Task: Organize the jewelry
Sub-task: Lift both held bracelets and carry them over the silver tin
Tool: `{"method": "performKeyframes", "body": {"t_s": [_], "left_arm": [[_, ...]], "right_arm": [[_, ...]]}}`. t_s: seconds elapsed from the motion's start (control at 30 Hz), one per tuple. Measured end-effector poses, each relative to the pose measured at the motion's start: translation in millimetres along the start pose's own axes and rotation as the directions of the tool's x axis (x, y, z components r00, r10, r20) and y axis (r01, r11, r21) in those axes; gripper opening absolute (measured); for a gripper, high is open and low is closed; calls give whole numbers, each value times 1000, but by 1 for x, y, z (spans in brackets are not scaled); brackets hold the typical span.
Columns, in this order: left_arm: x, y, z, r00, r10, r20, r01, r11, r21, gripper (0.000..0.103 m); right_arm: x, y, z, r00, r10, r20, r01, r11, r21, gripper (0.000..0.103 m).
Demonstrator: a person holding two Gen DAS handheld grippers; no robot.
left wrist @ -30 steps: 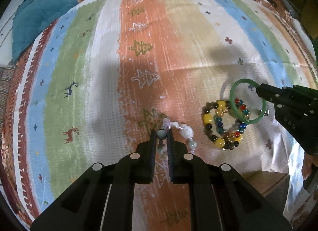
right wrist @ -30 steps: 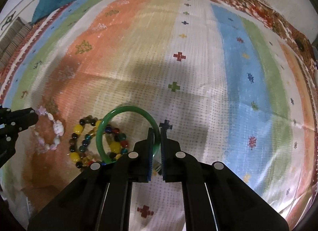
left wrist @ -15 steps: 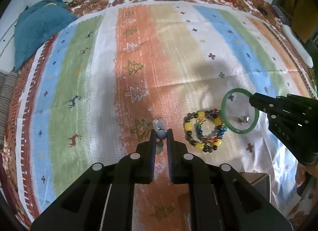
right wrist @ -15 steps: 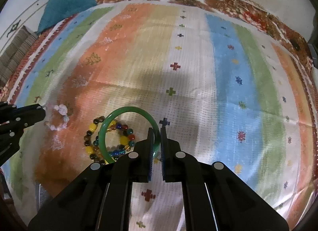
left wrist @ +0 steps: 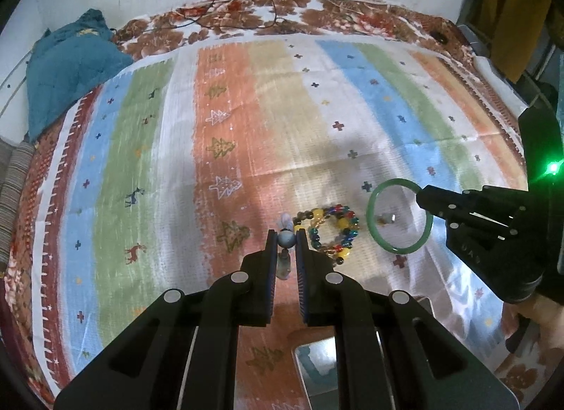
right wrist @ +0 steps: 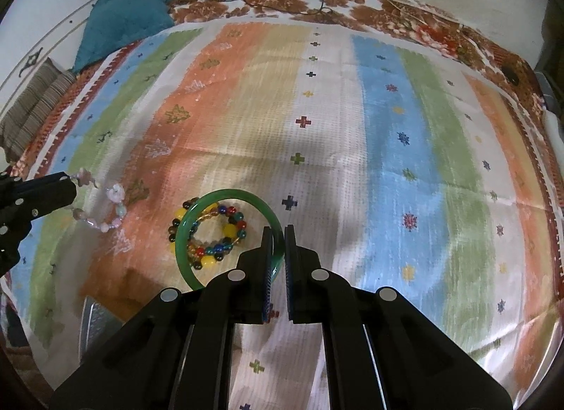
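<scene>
My left gripper (left wrist: 286, 236) is shut on a pale pink and white bead bracelet (left wrist: 285, 239) and holds it above the striped cloth; the bracelet hangs from that gripper in the right wrist view (right wrist: 105, 204). My right gripper (right wrist: 278, 234) is shut on a green bangle (right wrist: 187, 230) and holds it in the air; the bangle shows at the right in the left wrist view (left wrist: 373, 230). Multicoloured bead bracelets (left wrist: 329, 234) lie in a heap on the cloth between the two grippers, seen through the bangle in the right wrist view (right wrist: 211, 237).
A striped cloth (left wrist: 141, 163) covers the bed. A teal blanket (left wrist: 67, 64) lies at the far left corner. The corner of a box (left wrist: 317, 364) shows near the front edge, below my left gripper. A small metal piece (left wrist: 386, 218) lies on the cloth.
Both grippers have risen from the cloth, lifting the pale bracelet and the green bangle. The bangle has moved to the right, away from the bead heap.
</scene>
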State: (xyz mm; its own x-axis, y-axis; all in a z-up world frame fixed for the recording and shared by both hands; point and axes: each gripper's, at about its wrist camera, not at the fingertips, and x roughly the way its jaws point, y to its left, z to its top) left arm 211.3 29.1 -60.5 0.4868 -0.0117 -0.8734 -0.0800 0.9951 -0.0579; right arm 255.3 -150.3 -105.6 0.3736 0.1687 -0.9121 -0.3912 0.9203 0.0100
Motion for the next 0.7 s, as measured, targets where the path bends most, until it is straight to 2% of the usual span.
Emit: {"method": "performKeyframes", "body": {"t_s": [0.13,0.7], "left_arm": [[-11,-5,-4,1000,-16,21,16,1000,9,10],[-41,-13,-24,997,-49,67,48,999,12,10]], "right_arm": [[-14,1,-2,999,-2,35,2,1000,-1,7],[-52,12,-23,996,30,88,-29,999,-18,7]]}}
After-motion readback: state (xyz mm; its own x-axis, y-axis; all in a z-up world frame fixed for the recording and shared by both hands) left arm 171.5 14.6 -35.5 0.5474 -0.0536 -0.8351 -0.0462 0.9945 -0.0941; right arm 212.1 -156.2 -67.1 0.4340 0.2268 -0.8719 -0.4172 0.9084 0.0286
